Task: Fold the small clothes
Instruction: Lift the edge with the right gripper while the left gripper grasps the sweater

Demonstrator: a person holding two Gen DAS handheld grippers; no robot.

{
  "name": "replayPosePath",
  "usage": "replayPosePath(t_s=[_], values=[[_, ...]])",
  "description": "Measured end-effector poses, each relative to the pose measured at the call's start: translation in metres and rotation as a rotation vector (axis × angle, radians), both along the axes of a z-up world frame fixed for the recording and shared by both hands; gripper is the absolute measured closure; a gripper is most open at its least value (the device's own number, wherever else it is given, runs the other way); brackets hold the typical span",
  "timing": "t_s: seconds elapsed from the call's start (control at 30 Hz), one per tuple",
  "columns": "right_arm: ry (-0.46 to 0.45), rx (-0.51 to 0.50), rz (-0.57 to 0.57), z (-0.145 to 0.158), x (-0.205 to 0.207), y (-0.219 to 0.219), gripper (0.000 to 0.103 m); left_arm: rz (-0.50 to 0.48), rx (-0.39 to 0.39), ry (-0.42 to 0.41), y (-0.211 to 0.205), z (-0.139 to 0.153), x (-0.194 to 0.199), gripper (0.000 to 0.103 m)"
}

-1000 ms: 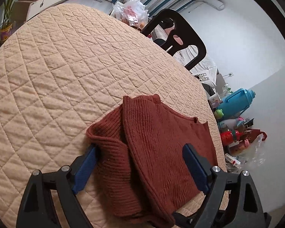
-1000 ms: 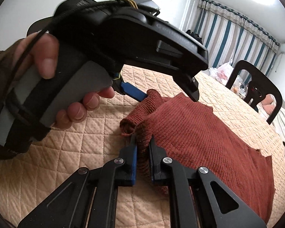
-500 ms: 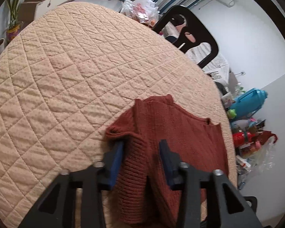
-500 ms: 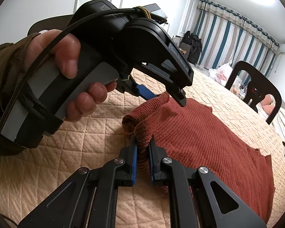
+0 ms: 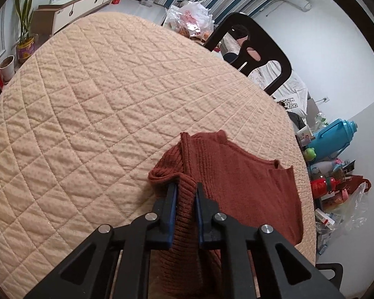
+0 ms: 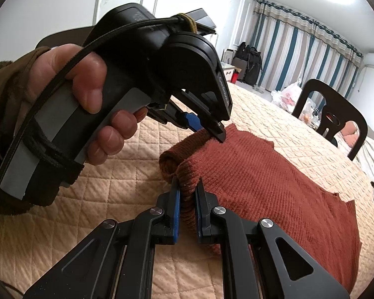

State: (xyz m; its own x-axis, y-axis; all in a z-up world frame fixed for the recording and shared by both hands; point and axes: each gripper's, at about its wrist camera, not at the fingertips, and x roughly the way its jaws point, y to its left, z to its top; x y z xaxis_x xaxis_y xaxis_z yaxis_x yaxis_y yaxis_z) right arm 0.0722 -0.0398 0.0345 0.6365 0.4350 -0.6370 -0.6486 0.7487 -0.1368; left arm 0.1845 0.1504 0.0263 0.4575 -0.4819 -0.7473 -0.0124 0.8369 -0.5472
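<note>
Rust knit garment now seemingly pinched by just-closed left hand-held gripper.

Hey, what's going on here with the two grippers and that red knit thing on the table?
A person is folding a small rust-red knit sweater on a table covered with a quilted beige cloth. The right hand-held gripper is shut on a bunched edge of the sweater. The left hand-held gripper has just been closing and now pinches the knit close beside it. The rest of the garment lies flat on the cloth.
</note>
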Motion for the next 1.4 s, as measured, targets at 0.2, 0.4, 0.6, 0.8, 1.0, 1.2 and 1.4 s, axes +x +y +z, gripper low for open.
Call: replayPosePath(t_s=[0.2, 0.4, 0.6, 0.8, 1.0, 1.2, 1.4], values=[[-0.021, 0.042, -0.026, 0.014, -0.004, -0.011, 0.094, -0.004, -0.033, -0.053, -0.012, 0.023, -0.003, 0.088], [-0.05, 0.087, -0.064, 0.027, -0.015, -0.031, 0.094, -0.02, -0.035, -0.094, -0.036, 0.047, -0.004, 0.088], [-0.074, 0.132, -0.117, 0.04, -0.028, -0.056, 0.094, -0.048, -0.036, -0.136, -0.069, 0.067, -0.006, 0.088], [-0.076, 0.164, -0.164, 0.043, -0.036, -0.082, 0.094, -0.089, -0.038, -0.147, -0.105, 0.075, -0.007, 0.088], [-0.076, 0.184, -0.215, 0.044, -0.042, -0.109, 0.094, -0.126, -0.045, -0.14, -0.139, 0.078, -0.003, 0.088], [-0.073, 0.191, -0.261, 0.043, -0.044, -0.133, 0.094, -0.164, -0.039, -0.136, -0.173, 0.077, 0.001, 0.089], [-0.061, 0.203, -0.298, 0.041, -0.037, -0.159, 0.094, -0.194, -0.023, -0.11, -0.201, 0.07, 0.009, 0.089]])
